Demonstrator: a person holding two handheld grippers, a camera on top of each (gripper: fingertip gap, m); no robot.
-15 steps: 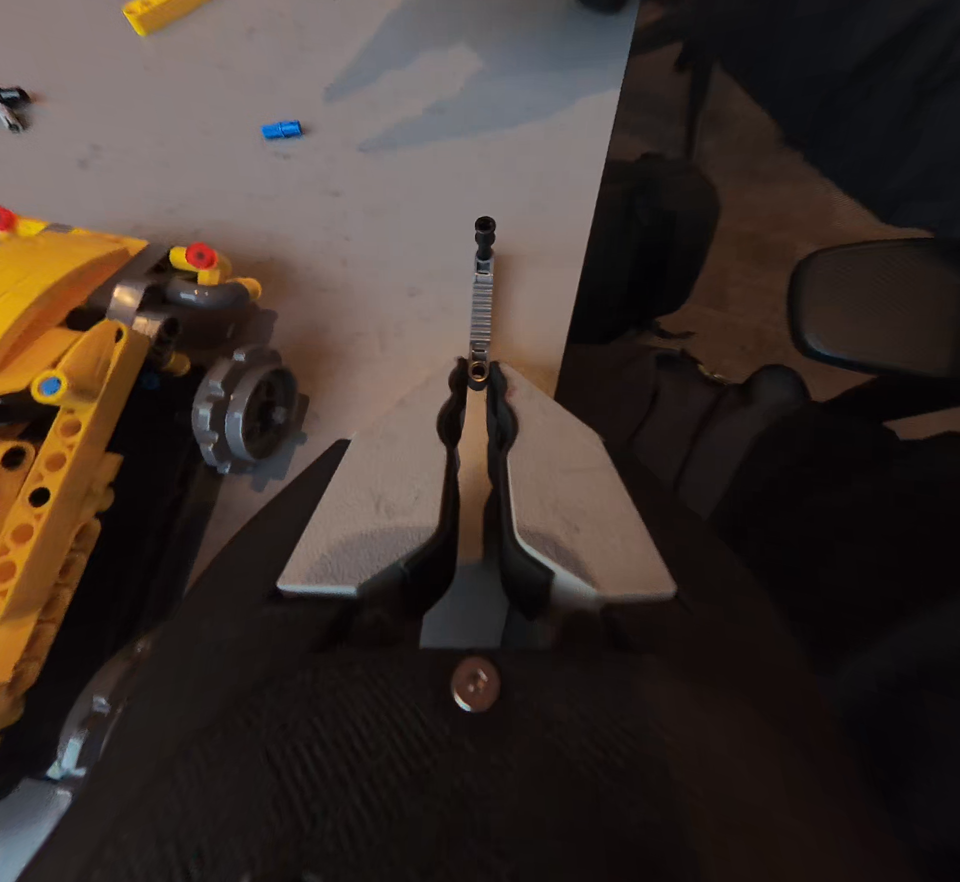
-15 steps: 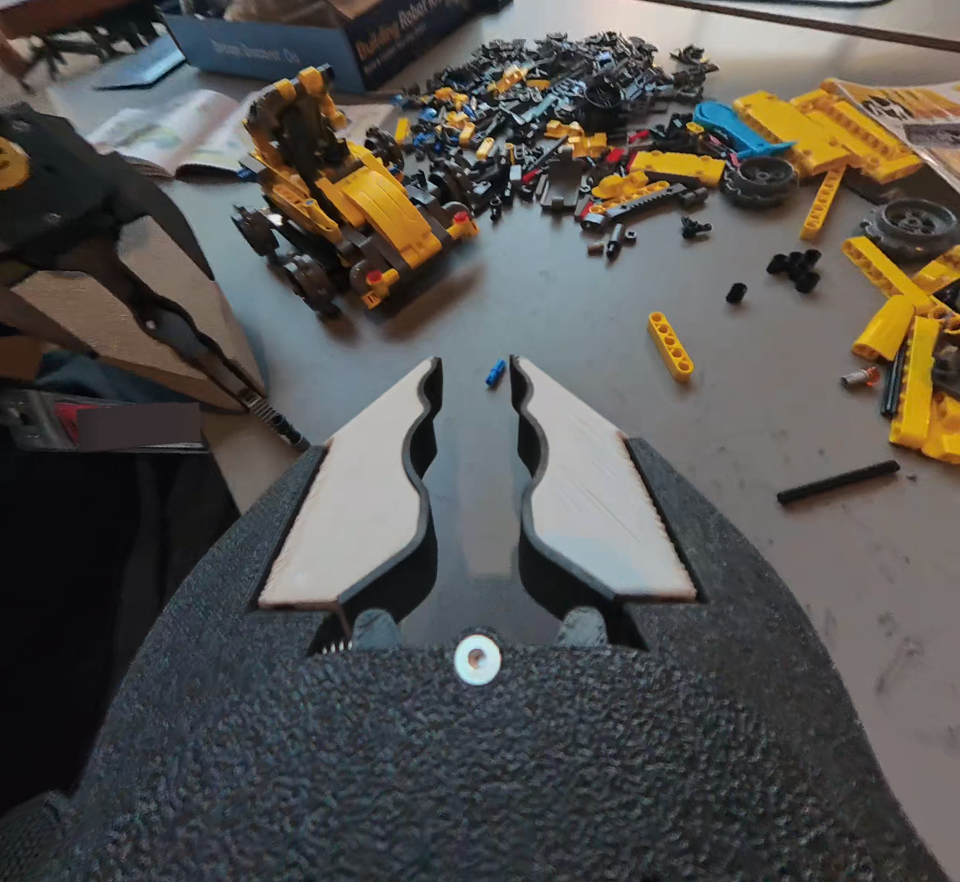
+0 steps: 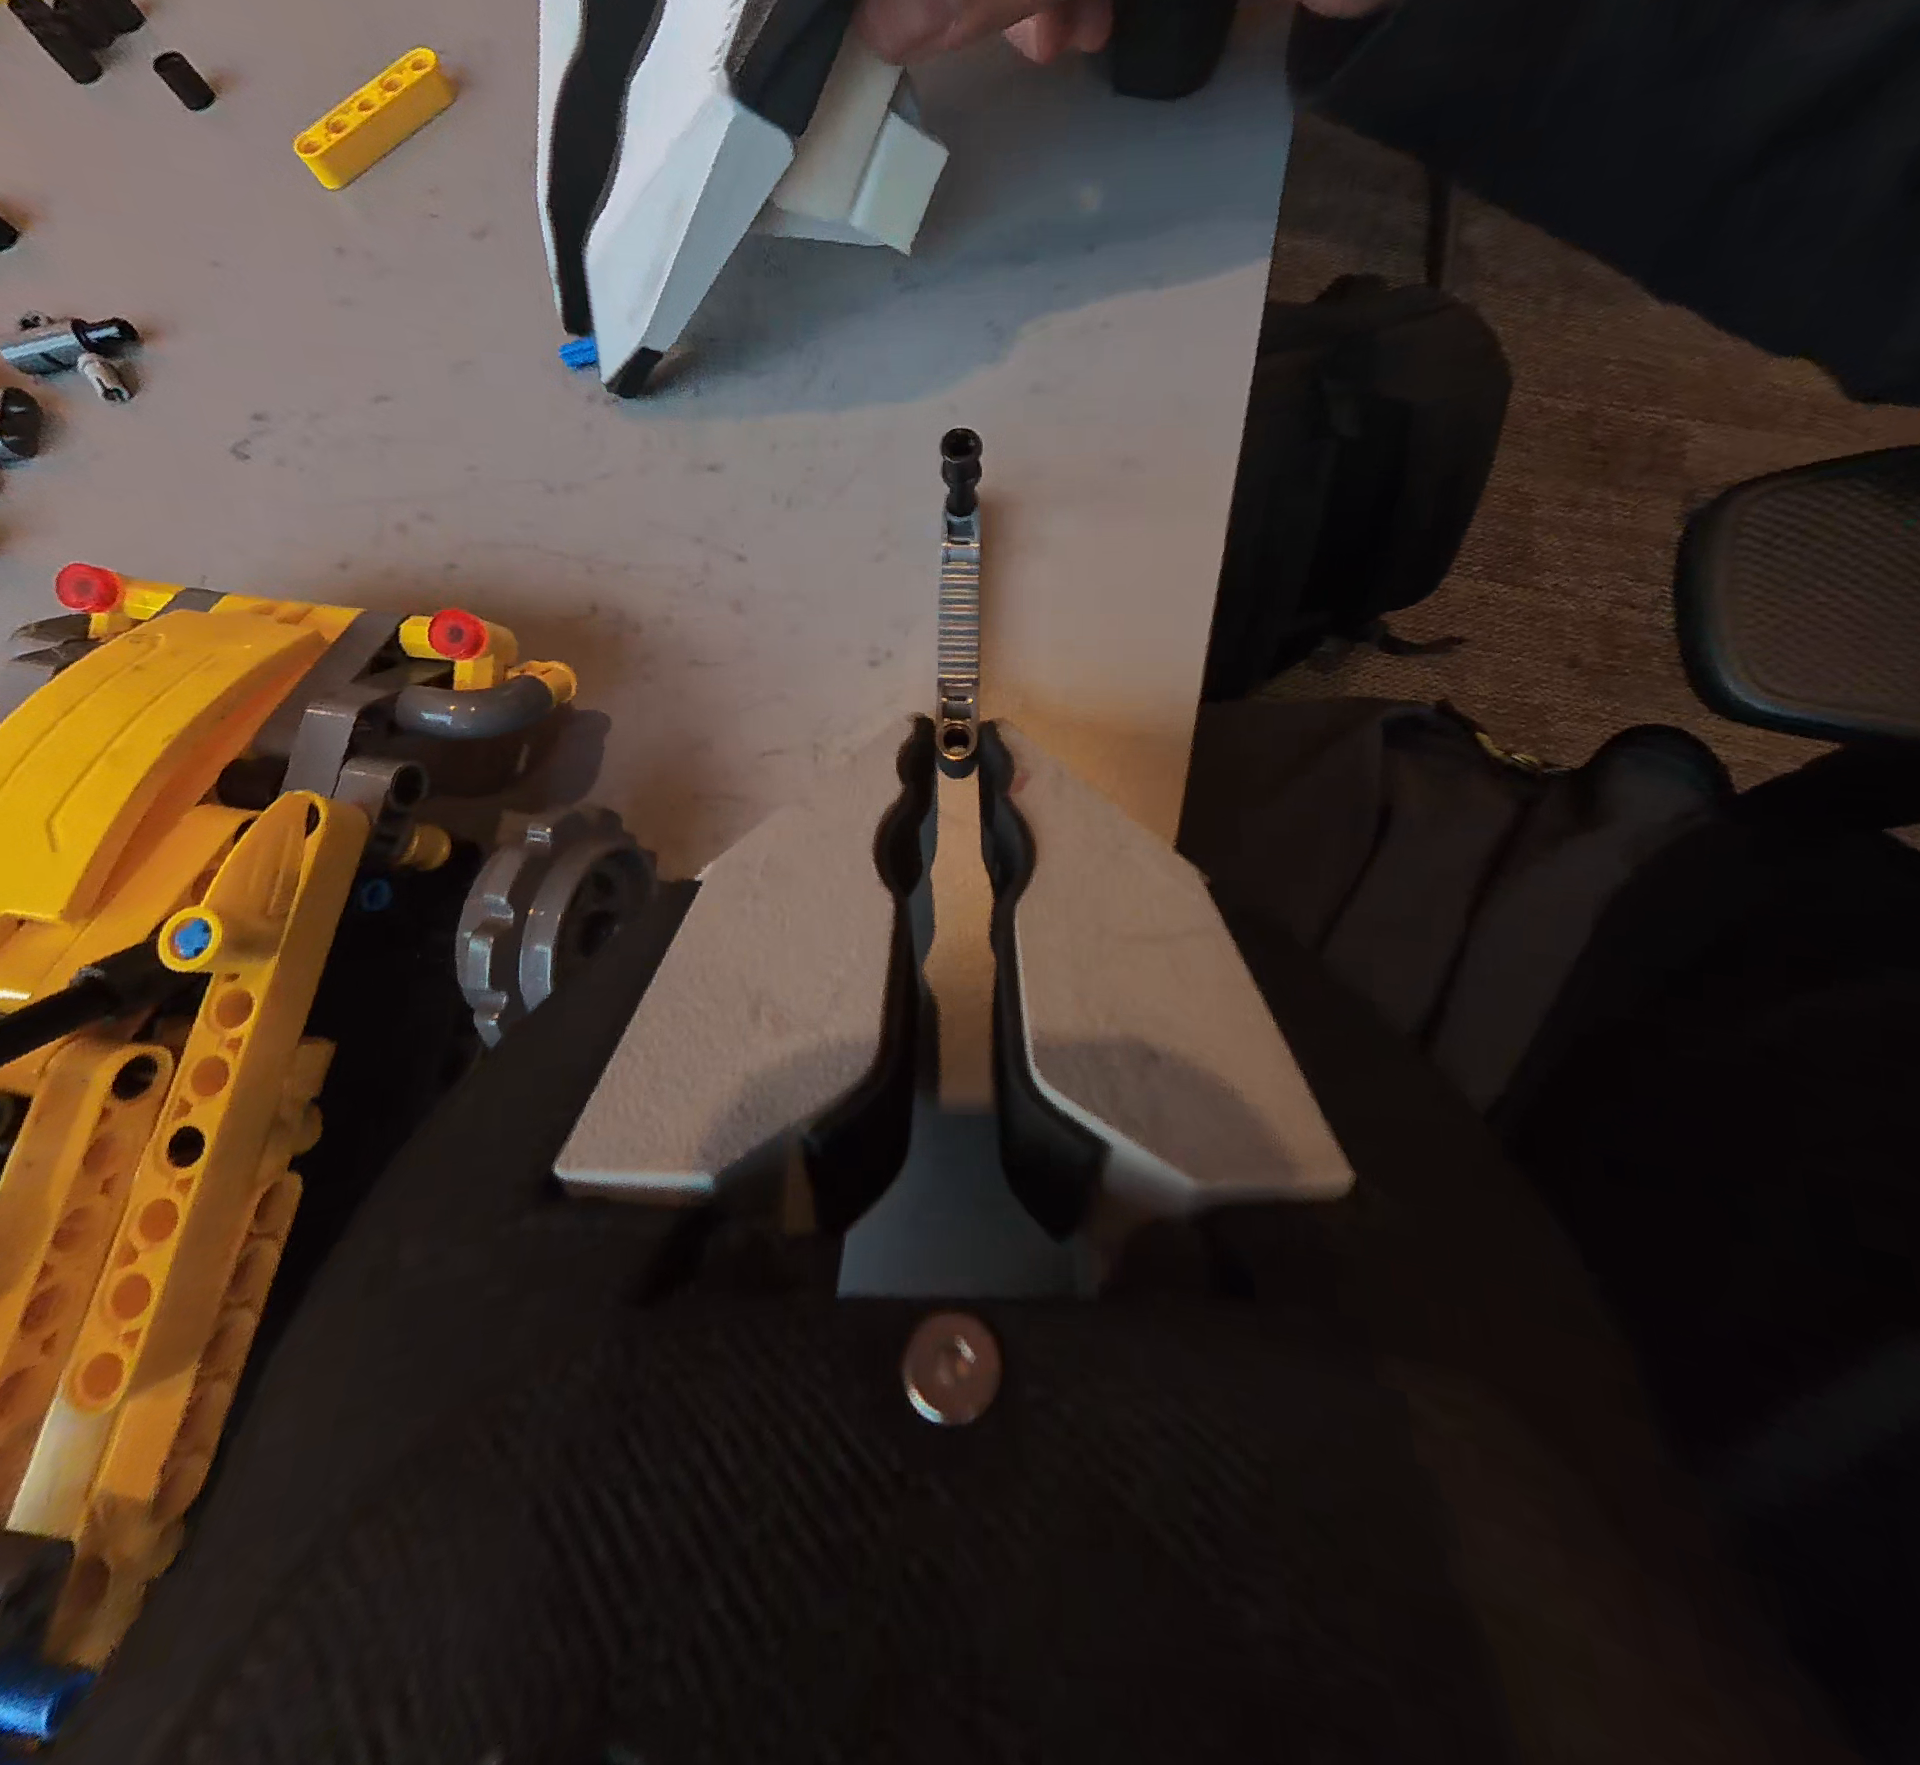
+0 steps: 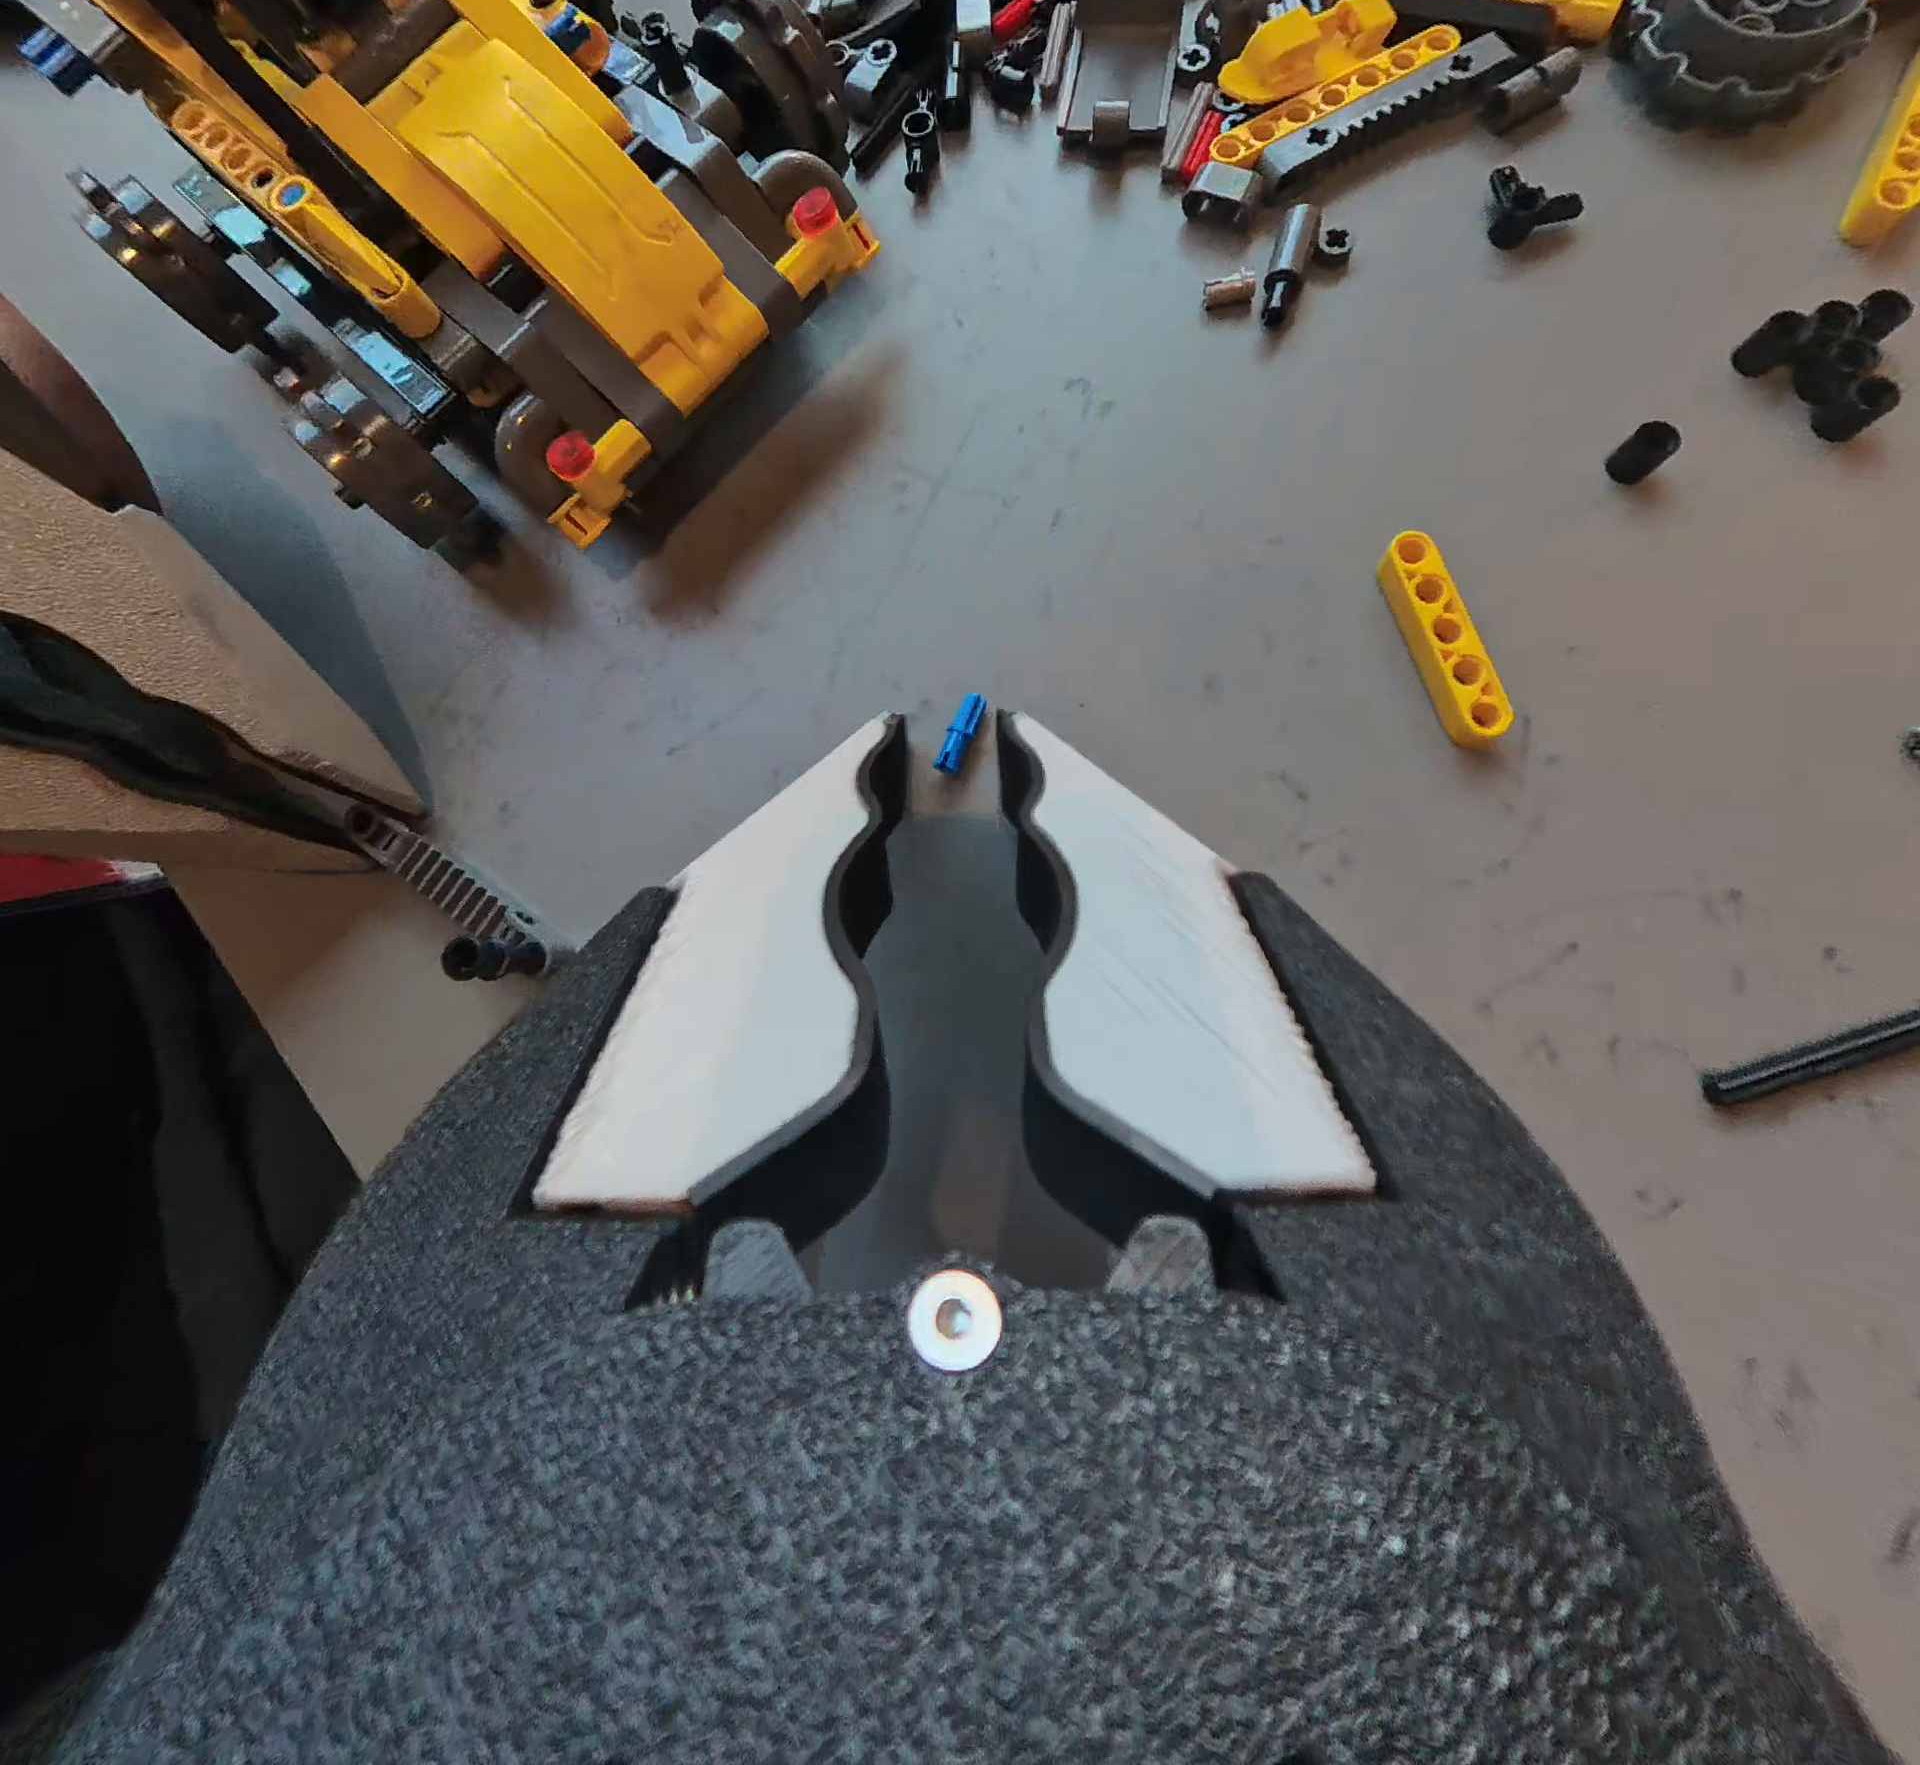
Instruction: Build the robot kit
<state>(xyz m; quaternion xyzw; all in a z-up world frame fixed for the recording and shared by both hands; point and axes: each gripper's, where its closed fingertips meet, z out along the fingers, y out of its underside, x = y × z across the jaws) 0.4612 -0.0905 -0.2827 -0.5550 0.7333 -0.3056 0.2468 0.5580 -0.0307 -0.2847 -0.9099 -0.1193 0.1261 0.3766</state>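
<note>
Big yellow brick-built digger model sits on the grey worktop. Left gripper has its fingers pinching a grey toothed rack piece. Right gripper fingers are spread around a tiny blue plastic pin lying on the worktop.

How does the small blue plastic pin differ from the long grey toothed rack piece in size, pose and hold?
The small blue plastic pin is short and smooth; the long grey toothed rack piece is long and ridged. The pin lies on the table between the open right gripper tips; the rack is clamped in the left gripper. Both are plastic building parts.
</note>
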